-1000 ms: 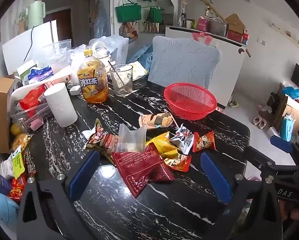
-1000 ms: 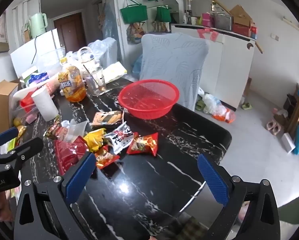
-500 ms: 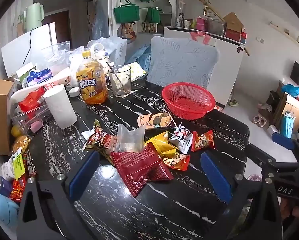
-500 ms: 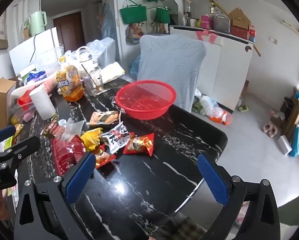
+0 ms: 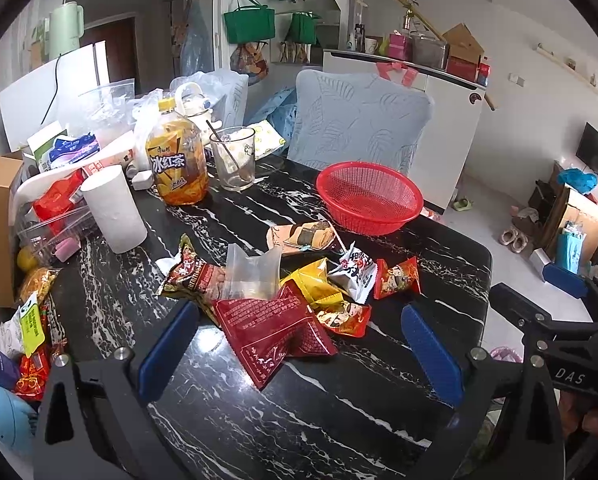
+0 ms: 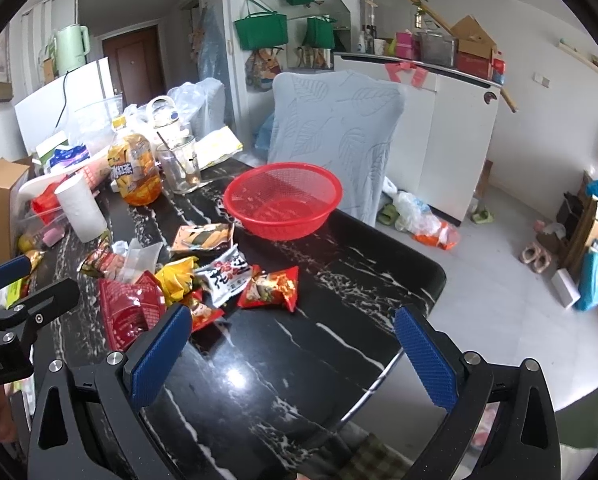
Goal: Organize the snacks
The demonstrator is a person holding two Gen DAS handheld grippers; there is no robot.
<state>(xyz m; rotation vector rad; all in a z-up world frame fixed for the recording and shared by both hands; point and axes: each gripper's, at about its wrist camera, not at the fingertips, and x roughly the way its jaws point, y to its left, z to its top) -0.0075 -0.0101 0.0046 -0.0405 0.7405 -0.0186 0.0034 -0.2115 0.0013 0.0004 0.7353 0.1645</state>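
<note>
Several snack packets lie in a pile on the black marble table [image 5: 299, 420]: a large dark red bag [image 5: 271, 328], a yellow packet [image 5: 315, 284], a white packet [image 5: 357, 266] and a small red packet [image 5: 397, 278]. An empty red mesh basket [image 5: 369, 198] stands behind them; it also shows in the right wrist view [image 6: 283, 200]. My left gripper [image 5: 295, 344] is open above the near side of the pile, empty. My right gripper [image 6: 291, 356] is open and empty over the table's near right part, right of the pile [image 6: 203, 280].
An iced-tea bottle [image 5: 177, 164], a glass with a spoon [image 5: 233, 162] and a white cup [image 5: 113, 208] stand at the back left among boxes and bags. A covered chair [image 5: 359, 120] stands behind the basket. The table's right edge [image 6: 419, 300] drops to the floor.
Both views have shifted slightly; the right gripper has drifted a little to the right and the pile now sits further left in its view. Nothing was grasped.
</note>
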